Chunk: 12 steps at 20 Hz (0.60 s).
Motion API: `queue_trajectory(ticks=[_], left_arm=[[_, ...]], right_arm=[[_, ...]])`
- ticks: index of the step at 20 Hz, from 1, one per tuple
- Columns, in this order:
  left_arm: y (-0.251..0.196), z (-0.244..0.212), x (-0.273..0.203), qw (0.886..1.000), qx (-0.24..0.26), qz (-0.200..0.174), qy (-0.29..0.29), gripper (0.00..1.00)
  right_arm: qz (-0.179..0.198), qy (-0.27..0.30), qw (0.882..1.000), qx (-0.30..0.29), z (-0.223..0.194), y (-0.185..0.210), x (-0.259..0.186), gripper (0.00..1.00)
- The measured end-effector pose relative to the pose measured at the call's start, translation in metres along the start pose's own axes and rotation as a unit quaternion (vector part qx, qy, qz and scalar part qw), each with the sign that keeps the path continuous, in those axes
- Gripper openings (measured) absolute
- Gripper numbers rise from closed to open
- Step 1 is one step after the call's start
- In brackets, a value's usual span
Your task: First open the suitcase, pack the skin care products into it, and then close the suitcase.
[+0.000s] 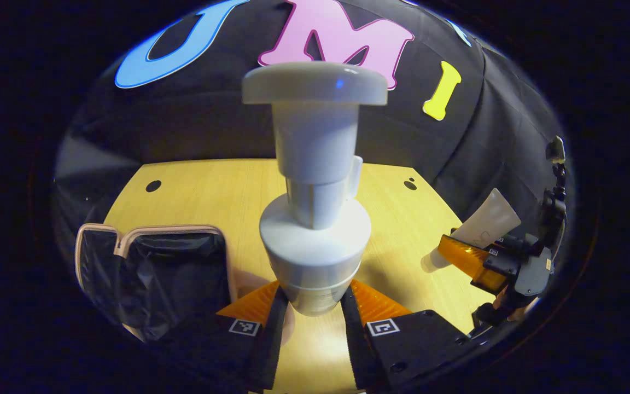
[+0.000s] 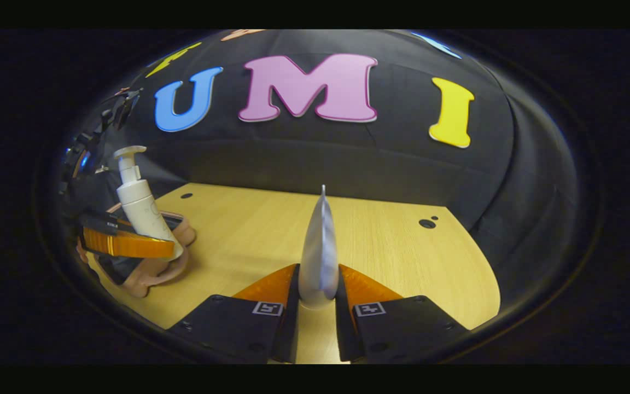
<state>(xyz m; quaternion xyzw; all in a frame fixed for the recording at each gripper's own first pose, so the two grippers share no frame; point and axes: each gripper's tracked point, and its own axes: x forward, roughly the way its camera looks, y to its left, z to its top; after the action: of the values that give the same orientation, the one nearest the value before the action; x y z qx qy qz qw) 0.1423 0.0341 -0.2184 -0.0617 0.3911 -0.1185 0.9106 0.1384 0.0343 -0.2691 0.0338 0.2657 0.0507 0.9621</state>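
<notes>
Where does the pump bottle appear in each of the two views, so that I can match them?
Left gripper view: the pump bottle stands in the centre, upright, held between this gripper's own fingers.
Right gripper view: the pump bottle is far left, small, held by the other gripper above the open suitcase.
Shared landmark: the suitcase, which lies low on the left in both views, on the table.

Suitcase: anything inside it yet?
The open suitcase shows dark lining and no products in the part seen; the left gripper, holding the pump bottle, hides its near corner.
</notes>
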Motion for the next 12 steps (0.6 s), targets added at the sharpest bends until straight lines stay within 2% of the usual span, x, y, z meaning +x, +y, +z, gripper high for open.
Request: queue_trajectory(ticks=[2,3,5,7,8,9,11,12], left_arm=[[0.032,-0.012,-0.030,0.999,-0.001,0.006,0.043,0.56],[0.051,-0.022,-0.042,0.997,-0.001,0.015,0.072,0.56],[0.091,-0.049,-0.057,0.990,0.012,0.040,0.133,0.56],[0.130,-0.072,-0.058,0.980,0.023,0.068,0.183,0.53],[0.143,-0.083,-0.057,0.974,0.012,0.076,0.214,0.57],[0.154,-0.098,-0.060,0.966,-0.004,0.075,0.248,0.54],[0.174,-0.117,-0.049,0.954,-0.031,0.082,0.286,0.57],[0.183,-0.130,-0.041,0.945,-0.037,0.088,0.314,0.57]], right_arm=[[0.013,-0.012,1.000,0.007,0.010,0.024,-0.021,0.35],[0.018,-0.021,1.000,0.003,0.013,0.036,-0.032,0.32],[0.026,-0.028,0.999,0.002,0.016,0.057,-0.049,0.32],[0.036,-0.028,0.999,0.012,0.015,0.075,-0.060,0.32],[0.039,-0.028,0.999,0.016,0.016,0.080,-0.065,0.32],[0.040,-0.030,0.999,0.018,0.018,0.085,-0.070,0.32],[0.040,-0.035,0.998,0.018,0.022,0.090,-0.082,0.32],[0.038,-0.039,0.998,0.015,0.022,0.090,-0.088,0.32]])
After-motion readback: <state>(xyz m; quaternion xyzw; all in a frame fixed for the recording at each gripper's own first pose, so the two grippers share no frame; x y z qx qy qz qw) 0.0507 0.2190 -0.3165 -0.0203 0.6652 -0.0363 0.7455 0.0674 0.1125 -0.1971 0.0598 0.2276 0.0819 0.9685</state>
